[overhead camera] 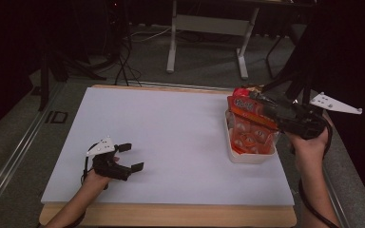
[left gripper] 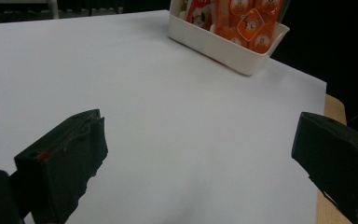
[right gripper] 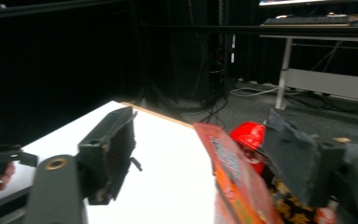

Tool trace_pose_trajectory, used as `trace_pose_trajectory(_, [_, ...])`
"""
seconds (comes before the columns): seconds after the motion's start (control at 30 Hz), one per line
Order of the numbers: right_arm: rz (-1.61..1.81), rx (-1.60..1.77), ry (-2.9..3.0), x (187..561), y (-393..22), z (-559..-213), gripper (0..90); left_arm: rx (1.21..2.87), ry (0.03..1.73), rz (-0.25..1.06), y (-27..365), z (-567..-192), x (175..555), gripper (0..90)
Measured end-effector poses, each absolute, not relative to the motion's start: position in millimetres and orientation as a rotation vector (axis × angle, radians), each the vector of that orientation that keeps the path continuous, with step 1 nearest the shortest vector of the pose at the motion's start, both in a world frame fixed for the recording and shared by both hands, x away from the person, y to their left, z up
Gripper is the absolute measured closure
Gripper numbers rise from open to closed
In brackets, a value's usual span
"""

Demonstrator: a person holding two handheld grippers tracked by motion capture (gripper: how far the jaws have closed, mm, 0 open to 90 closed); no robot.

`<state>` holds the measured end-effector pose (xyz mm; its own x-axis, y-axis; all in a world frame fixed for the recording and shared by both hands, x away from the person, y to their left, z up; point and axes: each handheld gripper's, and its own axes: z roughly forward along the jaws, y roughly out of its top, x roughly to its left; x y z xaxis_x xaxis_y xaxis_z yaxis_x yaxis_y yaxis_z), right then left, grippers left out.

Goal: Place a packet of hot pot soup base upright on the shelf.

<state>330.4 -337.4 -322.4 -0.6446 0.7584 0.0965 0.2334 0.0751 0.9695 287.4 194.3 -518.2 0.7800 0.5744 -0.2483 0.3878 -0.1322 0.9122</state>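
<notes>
- The white tabletop (overhead camera: 171, 142) carries a white plastic bin (overhead camera: 247, 154) near its right edge, towards the far right corner.
- Orange snack packs (overhead camera: 249, 135) stand upright in the bin, packed side by side; in the left gripper view the same bin (left gripper: 228, 46) sits far off with the orange packs (left gripper: 247, 23) rising above its rim.
- A red round-topped item (overhead camera: 241, 91) shows at the far end of the bin, behind the packs; what it is cannot be told.
- The right claw (overhead camera: 261, 102) hangs over the far end of the bin, just above the tops of the packs, held from the right edge of the tabletop by the person's right hand (overhead camera: 309, 137).
- In the right gripper view the right claw (right gripper: 200, 158) is released: its jaws stand wide apart, and the top edge of an orange pack (right gripper: 233, 172) lies between them without either pad pressing on it. The red item (right gripper: 249, 135) sits just beside the right-hand jaw.
- The left claw (overhead camera: 130, 156) rests low over the tabletop near the near left corner, well apart from the bin, held by the left hand (overhead camera: 97, 178).
- In the left gripper view the left claw (left gripper: 200, 154) is released too, its jaws spread wide over bare white surface.
</notes>
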Motion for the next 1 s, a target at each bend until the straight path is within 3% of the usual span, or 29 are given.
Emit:
trace_pose_trajectory(0.17, [1.619,0.931,1.958,324.9,-324.1,-326.1,14.5,1.760,0.750,0.190,193.7,-518.8,287.3,2.5])
trace_pose_trajectory(0.4, [1.651,0.882,2.039,319.4,-304.3,-346.1,11.7,1.764,0.745,0.191,192.4,-518.7,286.6,2.5])
trace_pose_trajectory(1.0, [1.598,0.833,2.225,320.2,-270.2,-411.2,11.4,1.772,0.733,0.198,191.6,-518.1,285.6,2.5])
